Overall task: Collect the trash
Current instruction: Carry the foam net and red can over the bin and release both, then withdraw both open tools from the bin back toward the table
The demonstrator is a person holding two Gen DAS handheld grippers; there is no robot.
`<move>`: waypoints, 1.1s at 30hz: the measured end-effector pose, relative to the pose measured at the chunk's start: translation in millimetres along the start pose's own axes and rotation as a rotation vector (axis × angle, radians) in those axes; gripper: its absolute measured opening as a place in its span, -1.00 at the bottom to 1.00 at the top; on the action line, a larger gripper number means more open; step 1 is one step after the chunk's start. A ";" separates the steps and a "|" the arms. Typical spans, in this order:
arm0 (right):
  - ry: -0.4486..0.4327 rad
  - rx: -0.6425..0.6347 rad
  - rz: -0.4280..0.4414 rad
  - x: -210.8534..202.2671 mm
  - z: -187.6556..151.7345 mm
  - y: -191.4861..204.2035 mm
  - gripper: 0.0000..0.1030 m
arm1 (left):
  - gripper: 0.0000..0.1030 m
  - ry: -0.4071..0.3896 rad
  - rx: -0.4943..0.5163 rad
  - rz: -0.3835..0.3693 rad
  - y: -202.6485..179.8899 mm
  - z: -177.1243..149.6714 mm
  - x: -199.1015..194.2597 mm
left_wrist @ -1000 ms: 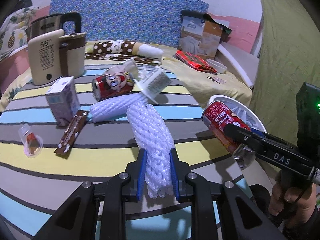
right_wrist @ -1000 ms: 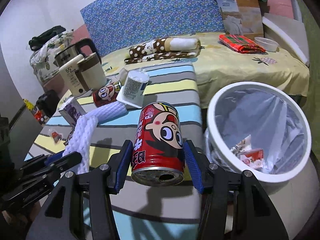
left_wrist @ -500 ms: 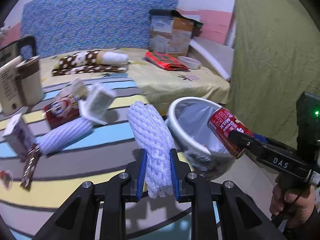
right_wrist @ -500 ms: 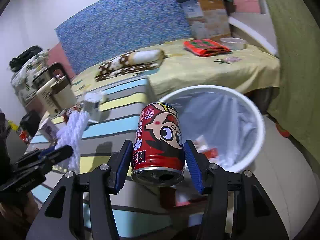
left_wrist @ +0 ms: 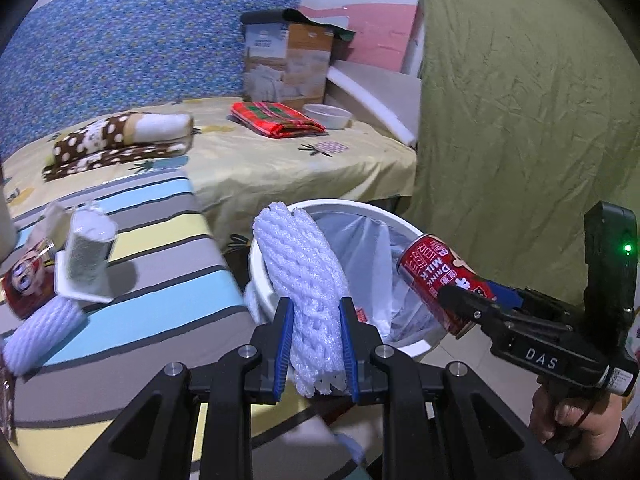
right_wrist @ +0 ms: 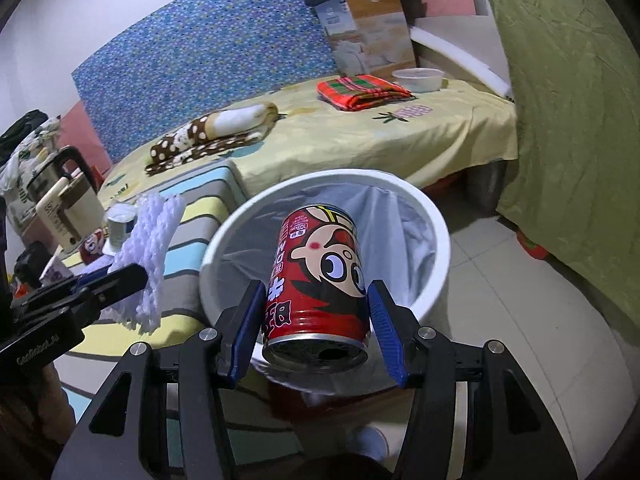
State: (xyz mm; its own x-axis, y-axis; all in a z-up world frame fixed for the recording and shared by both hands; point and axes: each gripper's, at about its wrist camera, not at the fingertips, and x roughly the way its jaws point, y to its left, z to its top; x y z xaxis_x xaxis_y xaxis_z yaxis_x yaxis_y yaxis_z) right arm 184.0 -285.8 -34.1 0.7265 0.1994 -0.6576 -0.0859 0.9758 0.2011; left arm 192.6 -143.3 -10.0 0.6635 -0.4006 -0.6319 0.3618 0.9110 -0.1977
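Note:
My left gripper (left_wrist: pixel 316 344) is shut on a white foam net sleeve (left_wrist: pixel 300 264), which stands up between its blue pads at the near rim of the white trash bin (left_wrist: pixel 348 205). My right gripper (right_wrist: pixel 316 312) is shut on a red cartoon milk can (right_wrist: pixel 320 276), held over the bin (right_wrist: pixel 436 216) and its clear liner. In the left wrist view the right gripper (left_wrist: pixel 460 304) and its can (left_wrist: pixel 436 276) hang above the bin's right side. In the right wrist view the left gripper (right_wrist: pixel 132 276) holds the foam sleeve (right_wrist: pixel 154 248) at the bin's left.
On the striped table (left_wrist: pixel 160 280) lie another red can (left_wrist: pixel 20 284), a plastic cup (left_wrist: pixel 86 256) and a second foam sleeve (left_wrist: pixel 40 332). A kettle (right_wrist: pixel 64 200) stands at the table's far end. Behind is a yellow bed (left_wrist: pixel 280 160); a green curtain (left_wrist: pixel 520 120) hangs on the right.
Both grippers have swung right from above the table to the bin, each keeping its load. The can now hangs over the bin's opening and the foam sleeve is at its rim.

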 end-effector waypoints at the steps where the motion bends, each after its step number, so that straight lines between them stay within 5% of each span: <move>1: 0.002 0.001 -0.004 0.2 0.0 -2.8 0.06 | -0.55 0.007 0.004 -0.004 -2.2 1.9 5.6; 19: 0.055 -0.031 -0.058 11.3 4.8 -20.5 0.06 | -0.44 0.077 0.005 -0.043 -3.6 10.3 54.3; 23: 0.048 -0.034 -0.068 10.7 6.4 -20.1 0.08 | -0.18 0.063 0.000 -0.037 -1.3 10.6 51.1; 33: 0.006 -0.032 -0.076 -2.0 9.5 -19.2 0.15 | -0.16 0.028 -0.033 -0.014 8.7 9.8 33.1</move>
State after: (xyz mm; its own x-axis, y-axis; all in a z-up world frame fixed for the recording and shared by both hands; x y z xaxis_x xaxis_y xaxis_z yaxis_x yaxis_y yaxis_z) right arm 190.7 -305.8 -29.7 0.7276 0.1249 -0.6745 -0.0524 0.9905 0.1269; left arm 224.1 -149.6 -25.3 0.6396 -0.4105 -0.6499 0.3484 0.9085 -0.2309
